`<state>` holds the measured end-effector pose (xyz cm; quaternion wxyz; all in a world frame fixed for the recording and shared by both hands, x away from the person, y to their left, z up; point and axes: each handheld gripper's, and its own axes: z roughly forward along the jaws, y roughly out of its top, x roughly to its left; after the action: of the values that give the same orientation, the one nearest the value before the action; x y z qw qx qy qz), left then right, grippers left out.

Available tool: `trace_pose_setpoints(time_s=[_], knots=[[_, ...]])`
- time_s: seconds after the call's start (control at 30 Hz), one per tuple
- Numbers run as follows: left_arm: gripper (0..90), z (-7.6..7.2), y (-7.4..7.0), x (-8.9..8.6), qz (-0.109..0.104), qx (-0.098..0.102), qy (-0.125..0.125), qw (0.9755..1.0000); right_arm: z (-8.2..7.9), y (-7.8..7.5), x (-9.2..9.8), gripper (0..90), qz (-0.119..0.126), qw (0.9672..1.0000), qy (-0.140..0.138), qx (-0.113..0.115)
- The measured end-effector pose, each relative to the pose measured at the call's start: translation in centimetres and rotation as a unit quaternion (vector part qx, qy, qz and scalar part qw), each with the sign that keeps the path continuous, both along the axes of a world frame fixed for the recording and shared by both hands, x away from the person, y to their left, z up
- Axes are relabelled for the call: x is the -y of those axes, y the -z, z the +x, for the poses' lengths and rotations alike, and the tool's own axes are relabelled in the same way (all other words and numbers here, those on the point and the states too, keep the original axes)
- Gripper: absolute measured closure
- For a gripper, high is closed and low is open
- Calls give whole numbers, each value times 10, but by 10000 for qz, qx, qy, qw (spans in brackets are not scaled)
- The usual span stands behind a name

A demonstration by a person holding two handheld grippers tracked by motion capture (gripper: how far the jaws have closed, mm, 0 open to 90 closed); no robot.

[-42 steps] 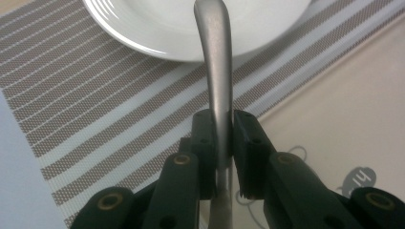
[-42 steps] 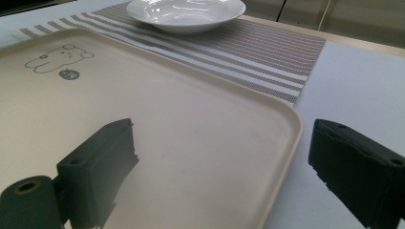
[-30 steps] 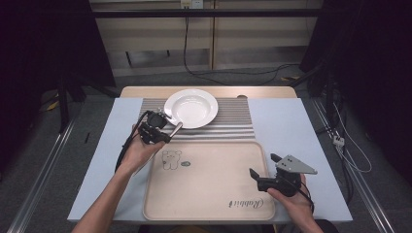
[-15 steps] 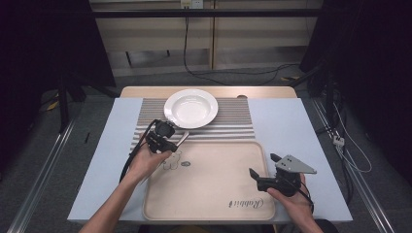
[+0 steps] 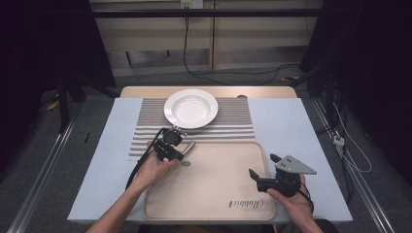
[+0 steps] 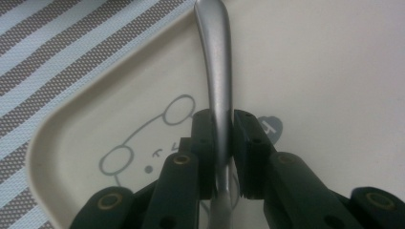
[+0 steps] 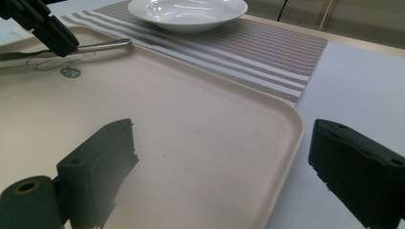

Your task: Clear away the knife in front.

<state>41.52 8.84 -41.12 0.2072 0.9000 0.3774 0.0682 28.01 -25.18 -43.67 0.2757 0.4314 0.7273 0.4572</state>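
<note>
**Spoon carried from the plate side onto the tray**

Change — A second ago the left gripper stood higher in the high view, just beside the lower-left rim of the white plate and over the striped mat. It has since come down and toward the frame's bottom, and is now above the upper-left corner of the tray, over the small printed bear face. The right gripper has not moved.

Meaning — judged from this, the piece of cutlery is being brought off the mat and onto the tray; it looks close to being set down, though it is not yet released.

Item, tool — left gripper: jaws narrow, pads pressed on either side of a metal handle, probably a spoon. In the left gripper view the handle runs straight up from between the jaws toward the top edge, over the tray's corner. Whether the far end touches the tray, I cannot tell.

Item, tool — right gripper: jaws wide apart, nothing between them, at the lower right of the high view over the tray's right edge.

Item, place — in the right gripper view the spoon lies at upper left, level, across the tray's rim.
</note>
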Motion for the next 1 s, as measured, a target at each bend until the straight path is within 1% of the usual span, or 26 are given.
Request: trace_pose_setpoints(time_s=[0.07,0.1,0.13,0.2,0.27,0.33,0.4,0.5,0.87,0.97,1.0], knots=[[797,-1,0,2,-21,-45,-41,10000,0,0,0,93,5,10000,7,-3],[797,-1,0,2,-18,-32,-45,10000,0,0,0,93,3,10000,6,-1],[797,-2,1,3,43,-58,-65,10000,0,0,0,93,-5,10000,9,-1],[797,-4,3,4,69,-74,-72,9999,0,0,0,93,-7,10000,-2,5],[797,-5,4,4,51,-112,-87,9999,-1,0,0,93,-9,10000,-7,9],[797,-6,7,3,65,-157,-161,9997,0,0,0,93,-6,10000,-7,6],[797,-6,7,2,88,-154,-176,9997,0,0,0,93,-7,10000,-10,-1],[796,-8,9,2,39,-264,-179,9995,0,0,0,94,-9,10000,-10,-4],[794,-9,10,2,14,-244,-229,9994,0,0,-1,93,-14,10000,-24,-2],[794,-8,9,2,-1,-269,-204,9994,1,1,-1,94,-9,10000,-40,-9],[794,-8,10,2,-69,-272,-240,9993,0,1,-1,94,-13,10000,-40,-15]])
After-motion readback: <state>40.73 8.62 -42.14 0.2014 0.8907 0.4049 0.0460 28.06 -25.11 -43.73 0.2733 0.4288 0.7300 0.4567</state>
